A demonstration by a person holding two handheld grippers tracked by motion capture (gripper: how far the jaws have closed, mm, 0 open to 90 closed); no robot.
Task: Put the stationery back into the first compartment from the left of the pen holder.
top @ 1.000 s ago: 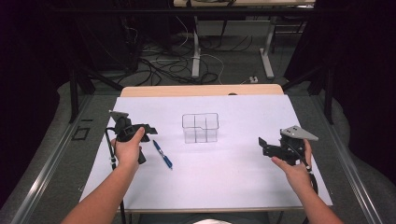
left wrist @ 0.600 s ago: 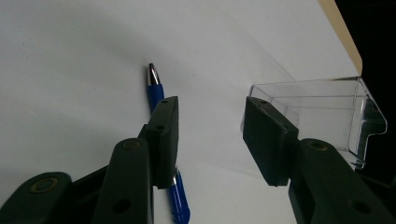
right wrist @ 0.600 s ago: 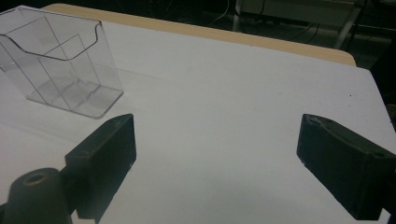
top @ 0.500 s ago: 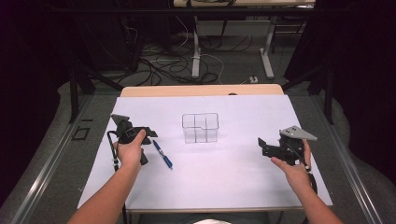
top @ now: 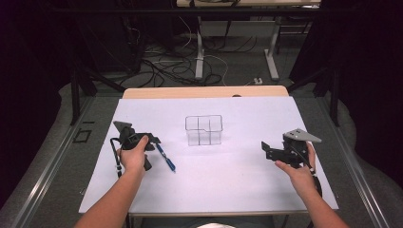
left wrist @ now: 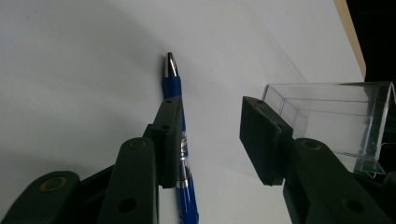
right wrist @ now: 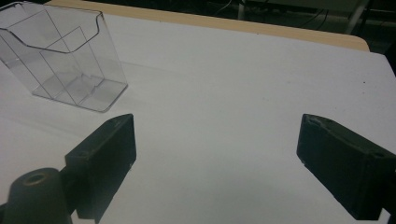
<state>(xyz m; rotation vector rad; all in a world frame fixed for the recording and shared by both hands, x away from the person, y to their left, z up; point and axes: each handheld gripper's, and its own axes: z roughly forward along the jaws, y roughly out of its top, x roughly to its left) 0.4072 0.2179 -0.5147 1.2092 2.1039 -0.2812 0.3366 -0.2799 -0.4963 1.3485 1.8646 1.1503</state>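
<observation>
Left tongs low over the blue pen, jaws just closing in yet still apart, one pad over or against the pen's barrel, the other clear of it; contact hard to judge from the left gripper view. Pen flat on the white counter, left of centre, silver tip pointing far-left, just beside the left hand. Clear divided holder upright near the counter's middle, apart from the pen. Right tongs at the right, spread wide over bare counter, pinching nothing, aimed toward the holder.
</observation>
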